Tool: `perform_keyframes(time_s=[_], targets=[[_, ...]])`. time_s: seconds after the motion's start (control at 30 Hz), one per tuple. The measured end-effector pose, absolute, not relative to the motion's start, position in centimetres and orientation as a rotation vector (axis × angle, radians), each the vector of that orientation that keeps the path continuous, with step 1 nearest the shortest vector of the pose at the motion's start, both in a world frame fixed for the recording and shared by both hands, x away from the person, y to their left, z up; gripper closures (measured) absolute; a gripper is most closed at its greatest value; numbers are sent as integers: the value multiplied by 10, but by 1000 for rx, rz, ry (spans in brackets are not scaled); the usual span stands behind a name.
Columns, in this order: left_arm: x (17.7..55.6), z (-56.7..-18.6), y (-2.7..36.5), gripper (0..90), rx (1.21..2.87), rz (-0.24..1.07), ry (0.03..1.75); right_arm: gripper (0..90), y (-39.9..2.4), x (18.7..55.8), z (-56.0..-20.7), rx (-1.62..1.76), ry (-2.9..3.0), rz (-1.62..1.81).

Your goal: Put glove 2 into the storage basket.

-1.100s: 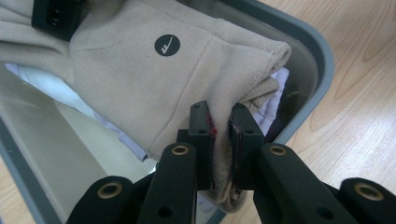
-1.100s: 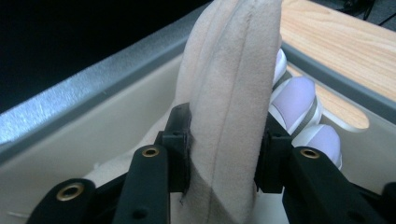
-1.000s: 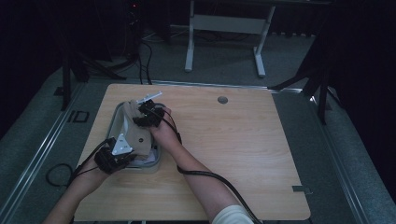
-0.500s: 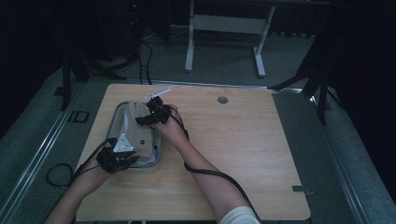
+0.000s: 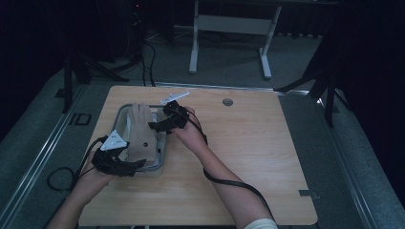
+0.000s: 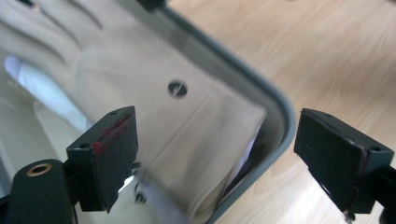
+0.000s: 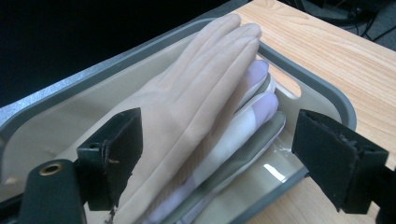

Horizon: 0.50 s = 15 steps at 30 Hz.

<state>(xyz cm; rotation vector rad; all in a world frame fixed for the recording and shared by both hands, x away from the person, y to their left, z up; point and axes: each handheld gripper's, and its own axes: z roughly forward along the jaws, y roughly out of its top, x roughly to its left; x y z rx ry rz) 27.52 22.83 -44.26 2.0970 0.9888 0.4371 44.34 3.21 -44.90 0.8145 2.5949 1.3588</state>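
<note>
beige glove [image 7: 187, 93] in a grey tray [image 7: 327, 93], black tongs [image 6: 233, 158].

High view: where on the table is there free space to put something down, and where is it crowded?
The wooden table is bare right of the right gripper, except a small round hole near the far edge. It is crowded at the left: the grey tray holds a beige glove lying on others, with the left gripper at its near end, jaws open.
</note>
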Motion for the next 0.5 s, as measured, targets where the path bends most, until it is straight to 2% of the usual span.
perform_keyframes(time_s=[0.2,0.5], targets=[[276,-440,215,60,1983,443,988,163,16,430,-444,761,2599,1359],[273,-438,190,49,1945,475,919,163,-14,422,-442,761,2587,1352]])
